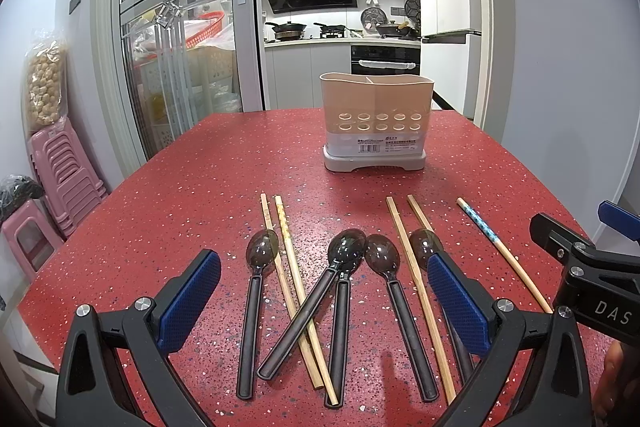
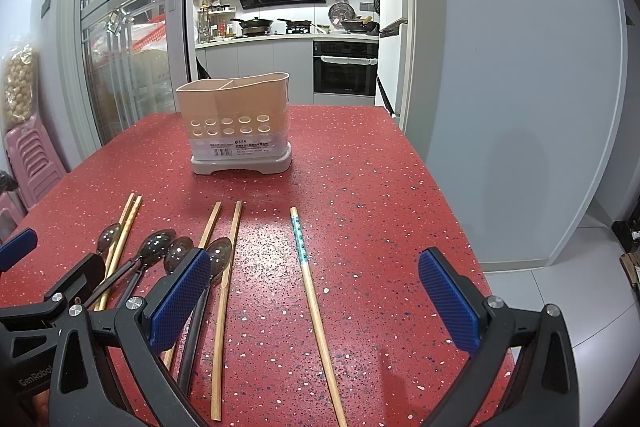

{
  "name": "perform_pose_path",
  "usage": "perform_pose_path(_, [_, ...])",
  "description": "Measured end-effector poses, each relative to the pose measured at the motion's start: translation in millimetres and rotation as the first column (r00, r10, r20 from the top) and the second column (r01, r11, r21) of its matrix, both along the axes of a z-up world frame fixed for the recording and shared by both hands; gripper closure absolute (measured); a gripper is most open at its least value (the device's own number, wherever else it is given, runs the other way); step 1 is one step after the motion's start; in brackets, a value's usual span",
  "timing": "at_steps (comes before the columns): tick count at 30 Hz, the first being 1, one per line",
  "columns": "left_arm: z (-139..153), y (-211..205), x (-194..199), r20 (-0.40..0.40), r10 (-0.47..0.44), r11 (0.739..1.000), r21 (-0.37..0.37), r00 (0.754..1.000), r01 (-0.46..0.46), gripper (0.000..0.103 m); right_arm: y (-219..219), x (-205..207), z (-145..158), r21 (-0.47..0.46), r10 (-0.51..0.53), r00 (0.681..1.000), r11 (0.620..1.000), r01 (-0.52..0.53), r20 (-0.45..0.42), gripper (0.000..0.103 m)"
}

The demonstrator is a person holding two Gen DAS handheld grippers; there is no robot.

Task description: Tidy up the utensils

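Several dark plastic spoons [image 1: 344,255] [image 2: 154,247] and wooden chopsticks [image 1: 288,259] [image 2: 226,283] lie side by side on the red speckled table [image 1: 160,211] [image 2: 380,187]. One chopstick with a blue-patterned end [image 1: 486,229] [image 2: 300,239] lies apart on the right. A beige utensil holder [image 1: 376,121] [image 2: 238,125] with two compartments stands farther back, with nothing in it that I can see. My left gripper [image 1: 324,303] hovers open over the spoons. My right gripper [image 2: 316,303] hovers open over the patterned chopstick. Neither holds anything.
Stacked pink stools [image 1: 64,175] and a bag of round nuts [image 1: 44,87] stand by the left wall. A glass sliding door [image 1: 176,27] and a kitchen with an oven [image 2: 346,69] lie beyond. The table's right edge [image 2: 480,259] drops to grey floor.
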State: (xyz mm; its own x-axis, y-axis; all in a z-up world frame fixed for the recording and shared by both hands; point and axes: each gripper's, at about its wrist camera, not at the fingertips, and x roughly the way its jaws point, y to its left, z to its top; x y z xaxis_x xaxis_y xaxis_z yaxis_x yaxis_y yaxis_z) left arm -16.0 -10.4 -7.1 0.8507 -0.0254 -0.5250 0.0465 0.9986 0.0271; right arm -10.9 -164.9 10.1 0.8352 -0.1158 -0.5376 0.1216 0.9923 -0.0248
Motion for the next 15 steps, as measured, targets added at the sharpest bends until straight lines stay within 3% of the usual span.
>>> perform_pose_path(15, [-3,2,12,-0.053,-0.023,0.999,0.035,0.998,0.025,0.000,1,6,-2,0.021,0.015,0.999,1.000,-0.014,-0.039,0.000])
